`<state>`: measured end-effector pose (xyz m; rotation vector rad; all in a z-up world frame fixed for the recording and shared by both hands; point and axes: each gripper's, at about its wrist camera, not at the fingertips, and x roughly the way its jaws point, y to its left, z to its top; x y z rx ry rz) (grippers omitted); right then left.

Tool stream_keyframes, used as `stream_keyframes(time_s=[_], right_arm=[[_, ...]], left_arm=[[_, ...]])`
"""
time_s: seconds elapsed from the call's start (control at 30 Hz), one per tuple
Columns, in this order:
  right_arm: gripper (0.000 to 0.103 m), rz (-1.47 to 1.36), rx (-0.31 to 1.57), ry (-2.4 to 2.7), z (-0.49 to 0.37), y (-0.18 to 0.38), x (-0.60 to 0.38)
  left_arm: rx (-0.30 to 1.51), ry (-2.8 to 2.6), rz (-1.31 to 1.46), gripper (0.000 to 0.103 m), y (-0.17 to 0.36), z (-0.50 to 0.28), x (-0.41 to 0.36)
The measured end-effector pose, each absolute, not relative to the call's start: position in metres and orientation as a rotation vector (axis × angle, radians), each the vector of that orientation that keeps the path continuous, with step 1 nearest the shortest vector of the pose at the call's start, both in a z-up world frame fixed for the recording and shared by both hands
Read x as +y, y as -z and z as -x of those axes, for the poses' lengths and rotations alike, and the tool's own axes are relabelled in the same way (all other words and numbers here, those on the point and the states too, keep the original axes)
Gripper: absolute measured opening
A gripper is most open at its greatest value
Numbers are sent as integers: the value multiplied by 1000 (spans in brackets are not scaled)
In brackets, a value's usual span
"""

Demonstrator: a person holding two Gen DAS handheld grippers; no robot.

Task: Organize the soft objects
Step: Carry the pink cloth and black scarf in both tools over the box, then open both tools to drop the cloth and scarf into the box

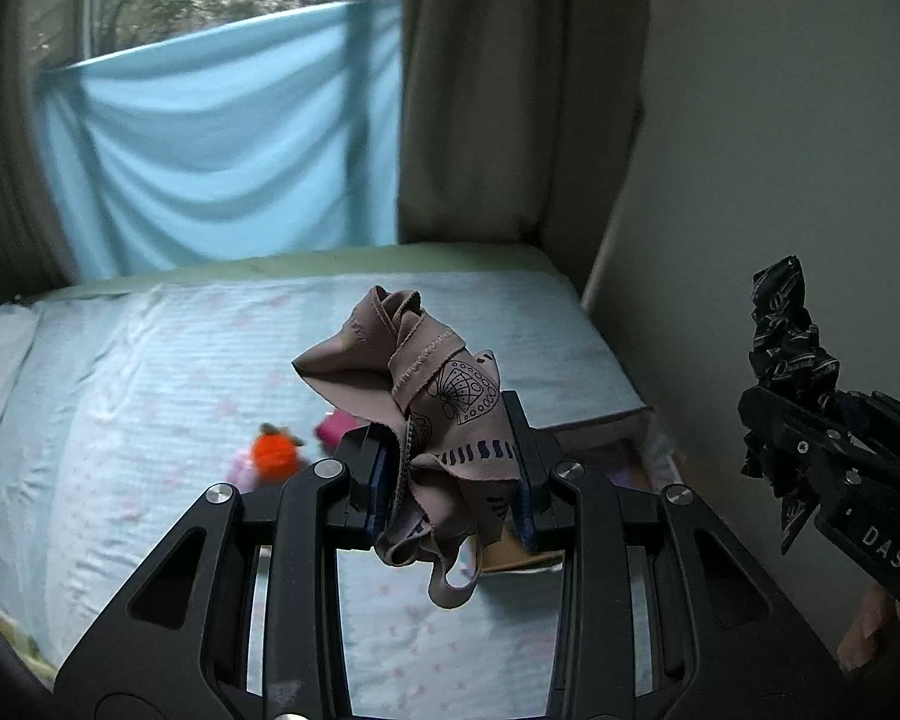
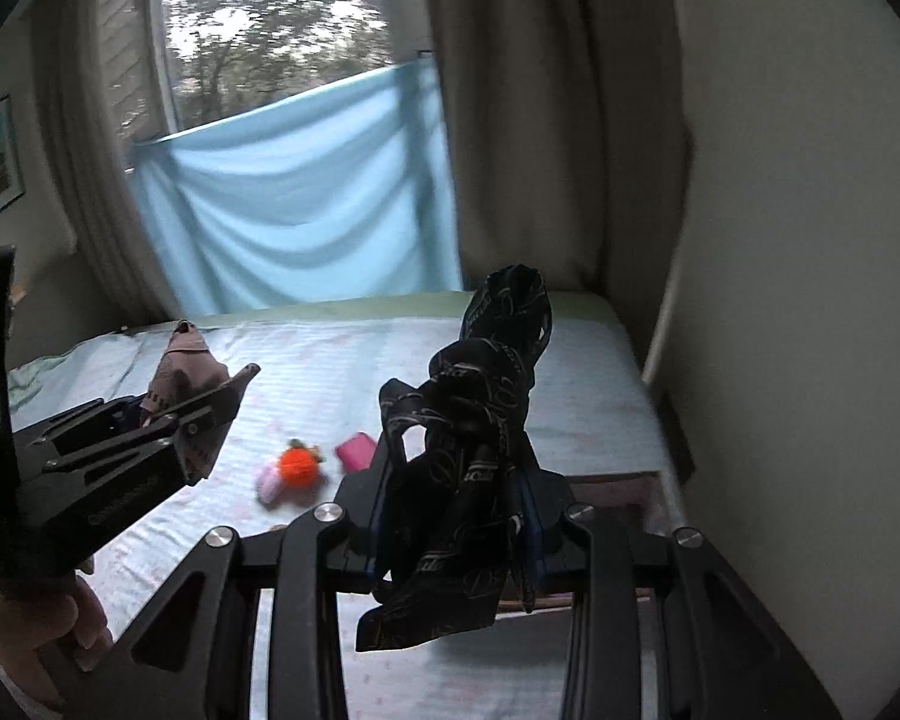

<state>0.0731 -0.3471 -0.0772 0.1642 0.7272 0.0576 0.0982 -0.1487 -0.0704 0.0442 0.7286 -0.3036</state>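
Note:
My left gripper (image 1: 450,456) is shut on a bunched beige cloth (image 1: 426,372) with dark printed patterns, held above the bed; it also shows in the right wrist view (image 2: 183,366). My right gripper (image 2: 459,510) is shut on a crumpled black printed cloth (image 2: 480,420), also held above the bed; this cloth shows at the right of the left wrist view (image 1: 789,348). On the bed lie an orange soft toy (image 2: 297,463), a light pink object (image 2: 268,483) next to it, and a magenta object (image 2: 356,450).
The bed (image 1: 150,396) has a pale blue patterned sheet. A cardboard box (image 2: 612,489) sits at the bed's near right. A light blue cloth (image 1: 222,150) hangs across the window, with beige curtains (image 1: 498,90) beside it. A wall (image 2: 810,240) is at right.

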Motion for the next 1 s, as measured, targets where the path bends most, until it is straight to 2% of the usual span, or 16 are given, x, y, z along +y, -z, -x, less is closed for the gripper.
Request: stream_keyframes(time_s=[0.43,1.0], right_arm=[[32,-258,906,78,-114,131,-417],[32,-404,1263,144,-195,289,-481]], left_arm=[[946,394,-58,28,143,-160,-230],[1279,433,-115,28,306,-239,-301]])
